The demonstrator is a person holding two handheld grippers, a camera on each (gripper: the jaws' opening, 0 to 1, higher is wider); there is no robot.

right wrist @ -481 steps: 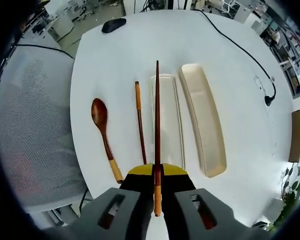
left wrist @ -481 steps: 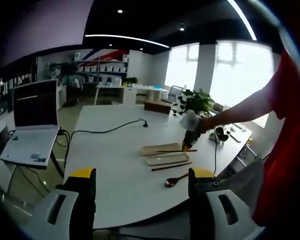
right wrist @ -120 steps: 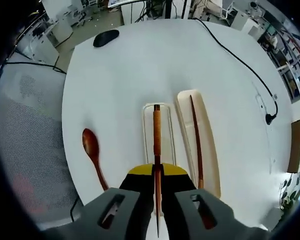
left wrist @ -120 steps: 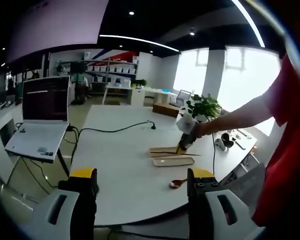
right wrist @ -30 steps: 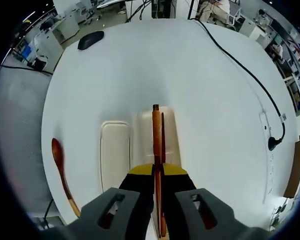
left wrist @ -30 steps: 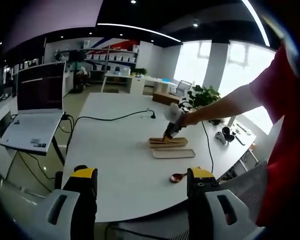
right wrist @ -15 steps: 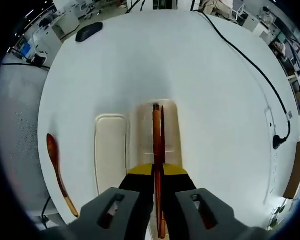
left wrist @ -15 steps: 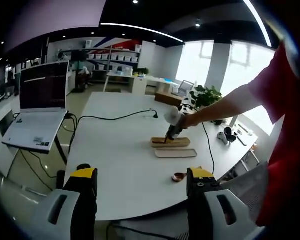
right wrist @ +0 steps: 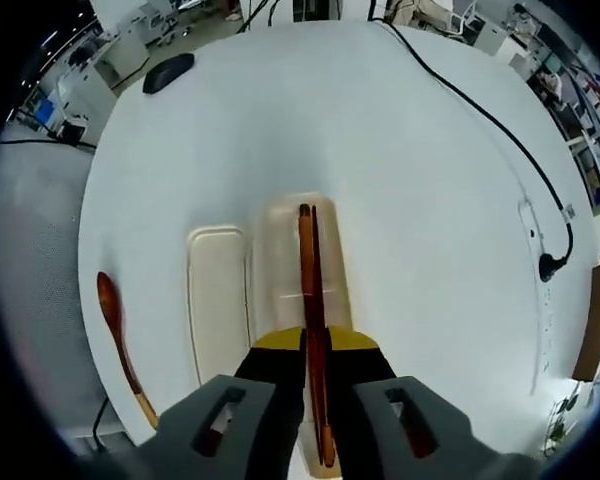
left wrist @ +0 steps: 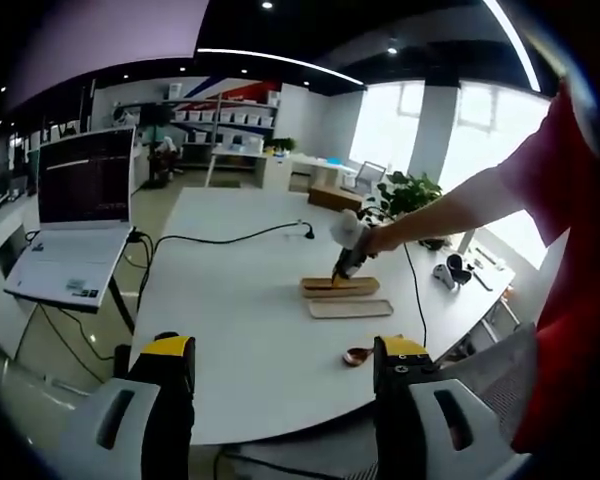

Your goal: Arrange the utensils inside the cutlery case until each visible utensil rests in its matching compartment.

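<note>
In the right gripper view, my right gripper [right wrist: 316, 352] is shut on a brown chopstick [right wrist: 308, 268]. It lies lengthwise in the beige case tray [right wrist: 276, 250], close against a second chopstick. The pale lid [right wrist: 217, 300] lies just left of the tray, and a wooden spoon [right wrist: 114, 325] rests on the table further left. In the left gripper view, my left gripper [left wrist: 283, 352] is open and holds nothing, well back from the tray [left wrist: 340, 287], lid [left wrist: 350, 308] and spoon [left wrist: 359, 354]. There the right gripper [left wrist: 344, 264] hangs over the tray in a person's hand.
The round white table [right wrist: 280, 120] carries a black mouse [right wrist: 168, 72] at its far edge and a black cable [right wrist: 480, 110] on the right. A laptop [left wrist: 75, 215] stands on a stand left of the table. A mesh chair [right wrist: 35, 300] stands off the table's left edge.
The held chopstick has come down into the beige tray beside the other one and now tilts slightly. Earlier it was carried over from the lid side. My left gripper has stayed open.
</note>
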